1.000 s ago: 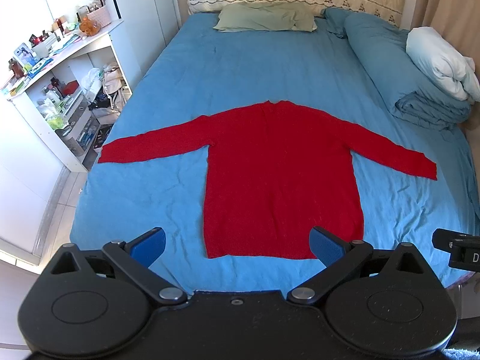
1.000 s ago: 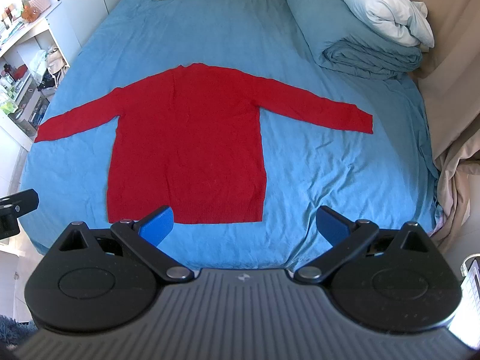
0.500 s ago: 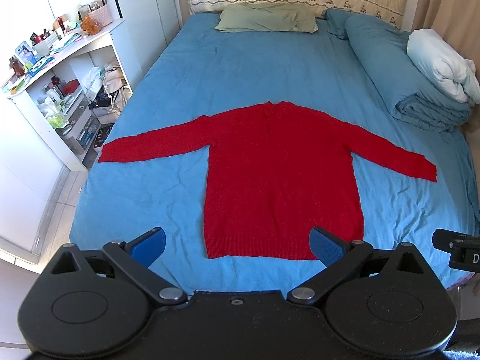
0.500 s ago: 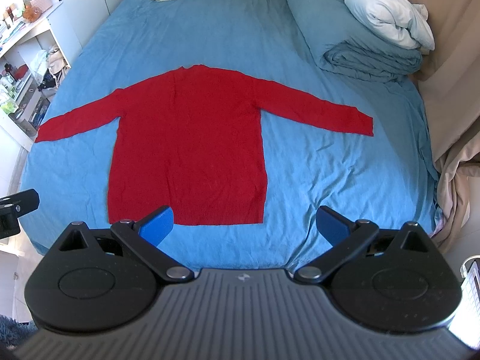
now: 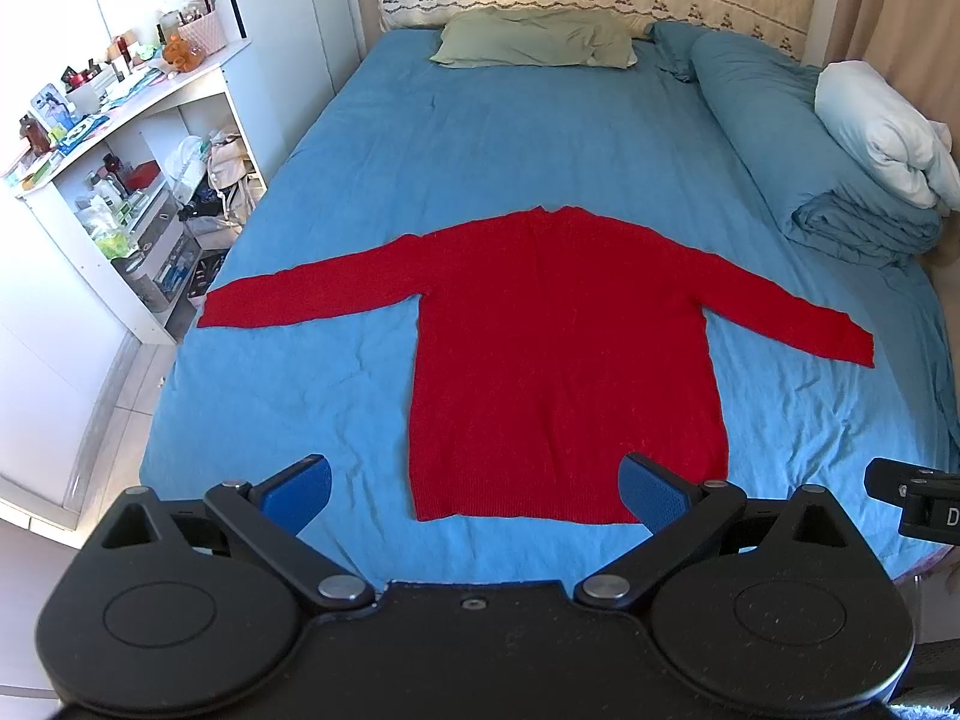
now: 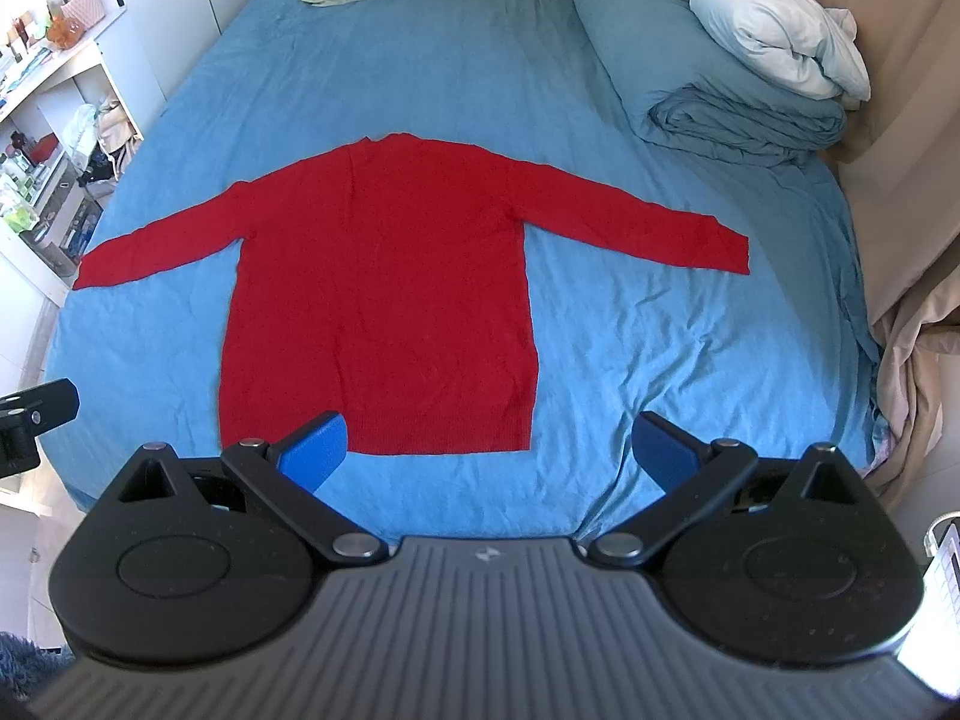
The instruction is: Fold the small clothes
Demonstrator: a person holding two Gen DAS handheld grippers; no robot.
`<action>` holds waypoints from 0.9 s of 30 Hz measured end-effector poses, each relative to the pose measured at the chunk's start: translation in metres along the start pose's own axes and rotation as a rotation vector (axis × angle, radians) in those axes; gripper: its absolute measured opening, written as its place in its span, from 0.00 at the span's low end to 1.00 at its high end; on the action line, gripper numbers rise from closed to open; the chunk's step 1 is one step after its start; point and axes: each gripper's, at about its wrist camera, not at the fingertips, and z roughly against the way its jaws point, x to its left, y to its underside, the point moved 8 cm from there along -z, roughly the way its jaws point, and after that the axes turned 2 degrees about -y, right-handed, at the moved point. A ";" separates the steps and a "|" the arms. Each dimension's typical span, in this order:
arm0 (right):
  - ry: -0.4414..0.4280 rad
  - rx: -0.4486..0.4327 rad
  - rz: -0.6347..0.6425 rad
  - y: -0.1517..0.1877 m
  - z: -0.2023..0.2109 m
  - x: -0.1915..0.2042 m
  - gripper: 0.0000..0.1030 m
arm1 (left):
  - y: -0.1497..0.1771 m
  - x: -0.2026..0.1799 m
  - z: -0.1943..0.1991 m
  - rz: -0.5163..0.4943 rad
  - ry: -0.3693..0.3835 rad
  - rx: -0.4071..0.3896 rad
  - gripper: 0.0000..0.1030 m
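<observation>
I hold my left gripper (image 5: 474, 489) and right gripper (image 6: 489, 444) spread wide and empty at 6 o'clock, ready to approach; at 12 o'clock the red sweater (image 5: 564, 360) lies flat on the bed (image 5: 480, 138), sleeves outstretched for folding.

Bright daylight, overexposed on the white shelf (image 5: 150, 138) at left — sharp centre, strong fisheye bending at edges, dark vignetted corners, shadows soft.

Both grippers level, side by side: left gripper (image 5: 474, 489) jaws wide apart, right gripper (image 6: 489, 450) same, both empty.
</observation>
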 end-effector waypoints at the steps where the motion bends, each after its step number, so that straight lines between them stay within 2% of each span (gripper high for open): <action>1: 0.000 0.000 0.000 0.000 0.000 0.000 1.00 | 0.000 0.000 0.000 0.000 0.000 -0.001 1.00; 27: -0.003 -0.003 -0.005 -0.001 0.000 0.001 1.00 | -0.006 0.001 0.000 0.002 -0.001 -0.011 1.00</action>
